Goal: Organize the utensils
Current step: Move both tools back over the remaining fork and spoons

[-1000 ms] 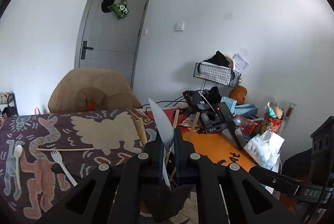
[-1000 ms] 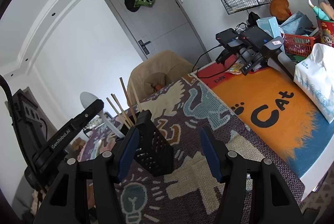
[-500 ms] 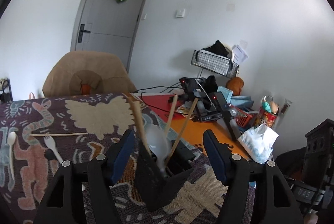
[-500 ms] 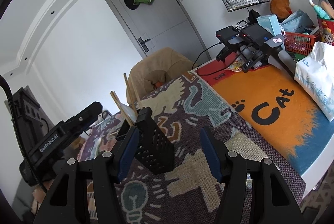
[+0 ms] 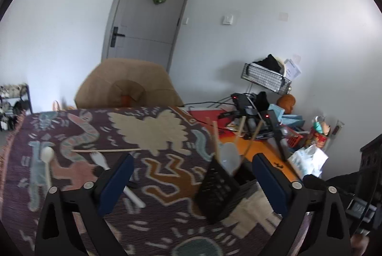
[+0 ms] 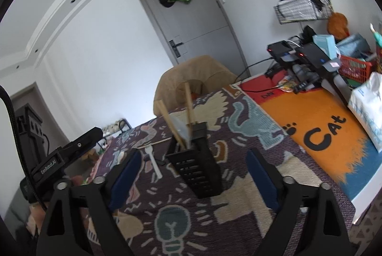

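Observation:
A black slotted utensil holder stands on the patterned cloth. It holds several wooden chopsticks and a clear plastic spoon. My left gripper is open and empty, just left of the holder. My right gripper is open and empty, with the holder between its jaws' line of sight. On the cloth to the left lie a white spoon, a white fork and a single chopstick.
A brown chair stands behind the table. The right end of the table carries an orange mat, black devices with cables, a red basket, a tissue pack and a wire rack.
My left gripper opened and let go of the clear spoon, which now stands in the holder. The left gripper then drew back and to the left. The right gripper shifted slightly.

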Available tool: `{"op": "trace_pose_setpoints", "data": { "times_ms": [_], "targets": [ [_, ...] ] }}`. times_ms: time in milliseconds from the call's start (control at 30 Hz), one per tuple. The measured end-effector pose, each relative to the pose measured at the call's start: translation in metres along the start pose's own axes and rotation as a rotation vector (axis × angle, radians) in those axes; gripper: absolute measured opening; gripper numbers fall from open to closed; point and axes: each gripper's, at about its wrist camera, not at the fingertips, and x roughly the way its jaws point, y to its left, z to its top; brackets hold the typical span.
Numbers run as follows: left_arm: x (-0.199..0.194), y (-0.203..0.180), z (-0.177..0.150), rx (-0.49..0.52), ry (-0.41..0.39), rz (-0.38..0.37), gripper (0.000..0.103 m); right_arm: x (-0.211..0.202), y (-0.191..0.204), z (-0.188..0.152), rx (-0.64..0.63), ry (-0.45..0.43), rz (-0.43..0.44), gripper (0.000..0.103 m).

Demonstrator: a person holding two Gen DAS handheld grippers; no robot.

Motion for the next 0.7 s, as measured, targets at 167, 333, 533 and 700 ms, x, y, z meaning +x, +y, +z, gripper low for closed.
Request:
{"op": "trace_pose_setpoints", "data": {
  "times_ms": [167,333,533,700],
  "targets": [
    [-0.016,0.025,0.002,-0.007,-0.006,0.037,0.102,0.006,0.031,-0.003,-0.058,0.01,0.034,0.095],
    [-0.023,0.056,0.002,-0.04,0.015,0.066,0.102,0.024,0.064,-0.012,-0.14,0.04,0.06,0.095],
    [-0.026,0.096,-0.001,-0.098,0.046,0.107,0.102,0.057,0.113,-0.017,-0.263,0.119,0.079,0.085],
    [-0.028,0.127,0.0,-0.149,0.058,0.127,0.102,0.092,0.144,-0.018,-0.334,0.194,0.089,0.074]
  ]
}}
